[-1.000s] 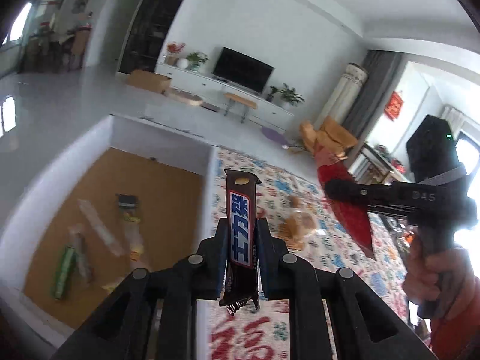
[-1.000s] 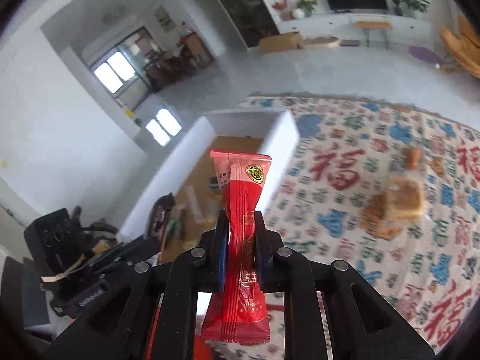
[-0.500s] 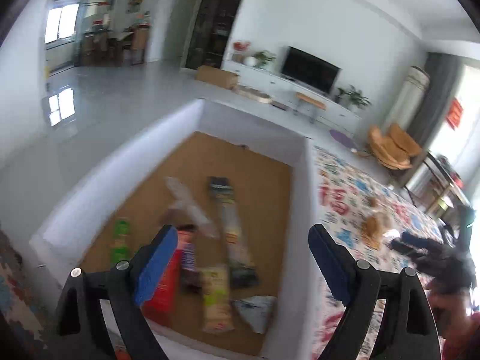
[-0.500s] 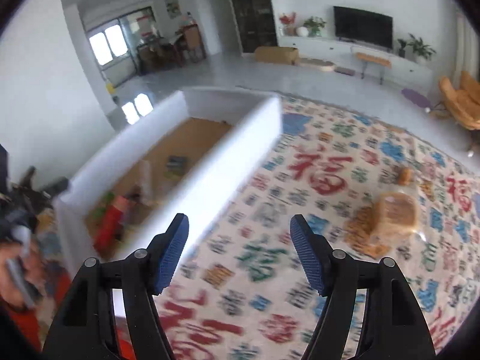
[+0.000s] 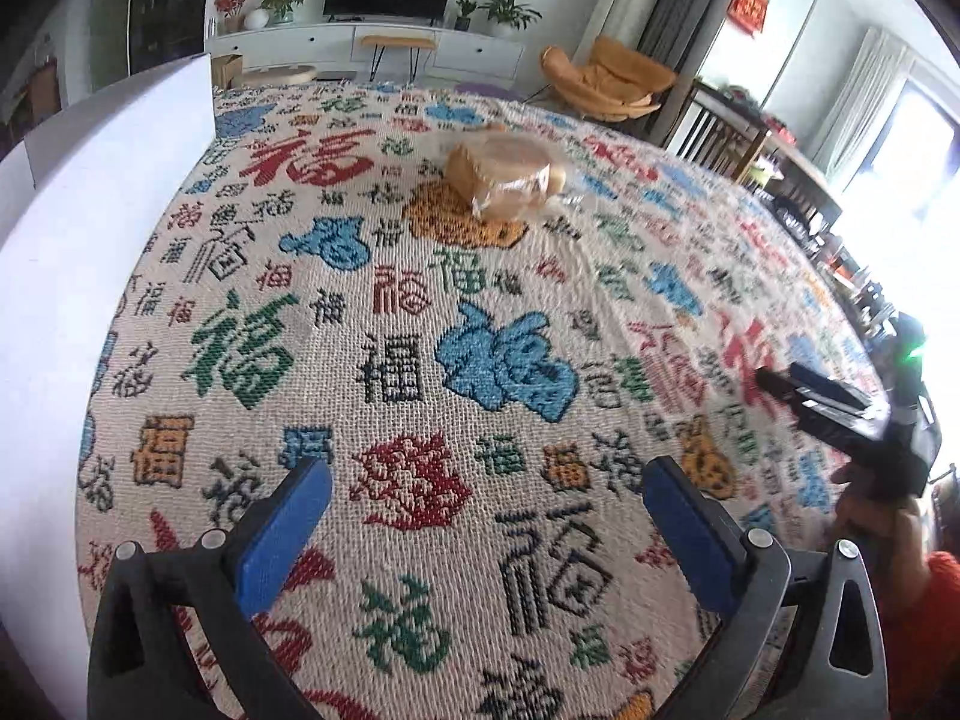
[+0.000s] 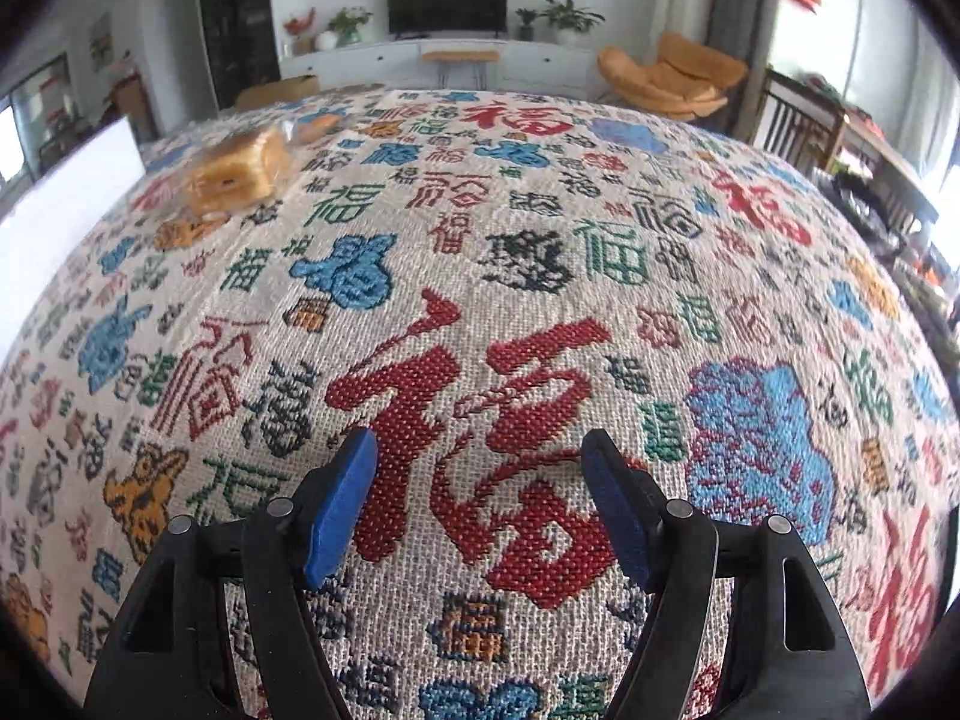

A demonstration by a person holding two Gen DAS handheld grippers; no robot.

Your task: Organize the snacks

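Note:
A clear bag of bread (image 5: 507, 177) lies on the patterned tablecloth (image 5: 420, 324), far ahead of my left gripper (image 5: 486, 516), which is open and empty low over the cloth. The same bread bag (image 6: 237, 171) shows at the upper left of the right wrist view, with a smaller wrapped bun (image 6: 315, 126) just behind it. My right gripper (image 6: 480, 501) is open and empty above the cloth (image 6: 540, 300); it also shows in the left wrist view (image 5: 834, 408) at the right. The white box wall (image 5: 90, 228) stands at the left; its contents are hidden.
The white box (image 6: 66, 192) edges the table on the left. Behind the table are an orange chair (image 6: 672, 81), a TV cabinet (image 6: 444, 57) and a dark wooden shelf (image 5: 732, 138) at the right.
One second ago the left gripper held a chocolate bar and the right a red packet. Both opened over the box, and both have swung right, down over the tablecloth.

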